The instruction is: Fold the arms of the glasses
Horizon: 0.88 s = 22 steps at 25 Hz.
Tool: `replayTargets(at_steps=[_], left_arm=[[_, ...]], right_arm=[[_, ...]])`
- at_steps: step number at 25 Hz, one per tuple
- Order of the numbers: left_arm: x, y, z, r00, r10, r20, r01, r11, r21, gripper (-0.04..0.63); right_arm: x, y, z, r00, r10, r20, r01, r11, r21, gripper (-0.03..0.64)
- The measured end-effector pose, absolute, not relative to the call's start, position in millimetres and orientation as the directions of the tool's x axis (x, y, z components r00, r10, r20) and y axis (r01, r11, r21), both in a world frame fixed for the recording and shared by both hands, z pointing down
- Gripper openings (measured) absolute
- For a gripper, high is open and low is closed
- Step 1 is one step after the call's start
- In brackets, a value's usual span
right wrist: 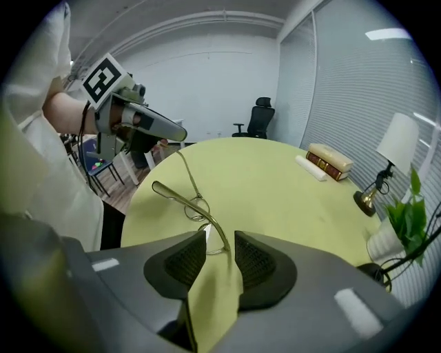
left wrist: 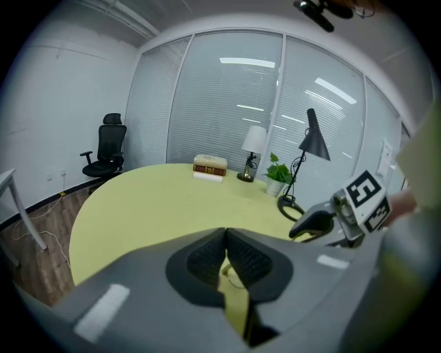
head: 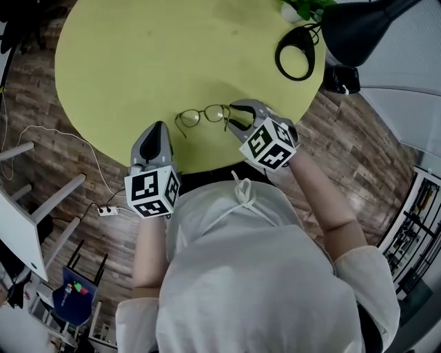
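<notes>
Thin metal-framed glasses point(head: 203, 115) lie on the round yellow-green table point(head: 138, 62) near its front edge, with both arms unfolded. My right gripper point(head: 234, 116) is at their right end. In the right gripper view the right gripper point(right wrist: 220, 241) stands open; one arm of the glasses point(right wrist: 195, 207) passes through the gap between its pads without being pressed. My left gripper point(head: 160, 126) hovers just left of the frame. The left gripper point(left wrist: 225, 234) is shut with pad tips touching, and a bit of the glasses point(left wrist: 231, 274) shows below them.
A black desk lamp's ring base point(head: 295, 52) and a potted plant point(head: 303, 8) stand at the table's far right. Books point(right wrist: 329, 160) and a white table lamp point(right wrist: 389, 155) sit toward the back. An office chair point(left wrist: 103, 148) stands by the wall.
</notes>
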State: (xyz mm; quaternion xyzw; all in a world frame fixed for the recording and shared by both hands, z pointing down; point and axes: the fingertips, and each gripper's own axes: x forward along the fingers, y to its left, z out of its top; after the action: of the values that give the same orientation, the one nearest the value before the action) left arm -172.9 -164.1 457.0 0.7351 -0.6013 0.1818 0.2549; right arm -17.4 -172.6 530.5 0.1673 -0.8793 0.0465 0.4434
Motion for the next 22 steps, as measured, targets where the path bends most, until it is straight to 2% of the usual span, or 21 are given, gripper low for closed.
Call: replayTargets(at_steps=[6, 8, 16, 22], left_arm=[[-172.4, -162.1, 478.1, 0.22, -0.761, 0.61, -0.975, -0.155, 0.158, 0.006], [-170.9, -162.6, 480.9, 0.226, -0.758, 0.611, -0.974, -0.163, 0.158, 0.006], [-167.8, -172.3, 483.1, 0.261, -0.775, 0.575, -0.965, -0.193, 0.178, 0.006], [-158.5, -173.3, 496.2, 0.303, -0.752, 0.585, -0.952, -0.215, 0.217, 0.006]], right_arm=[[-22.7, -175.9, 532.6, -0.533, -0.237, 0.812, -0.252, 0.961, 0.116, 0.037], [-22.6, -176.3, 533.0, -0.529, -0.232, 0.816, -0.226, 0.966, 0.127, 0.022], [-20.3, -174.5, 530.6, -0.528, -0.227, 0.819, -0.104, 0.974, 0.203, 0.014], [-19.9, -179.2, 528.9, -0.527, -0.226, 0.819, -0.102, 0.974, 0.203, 0.014]])
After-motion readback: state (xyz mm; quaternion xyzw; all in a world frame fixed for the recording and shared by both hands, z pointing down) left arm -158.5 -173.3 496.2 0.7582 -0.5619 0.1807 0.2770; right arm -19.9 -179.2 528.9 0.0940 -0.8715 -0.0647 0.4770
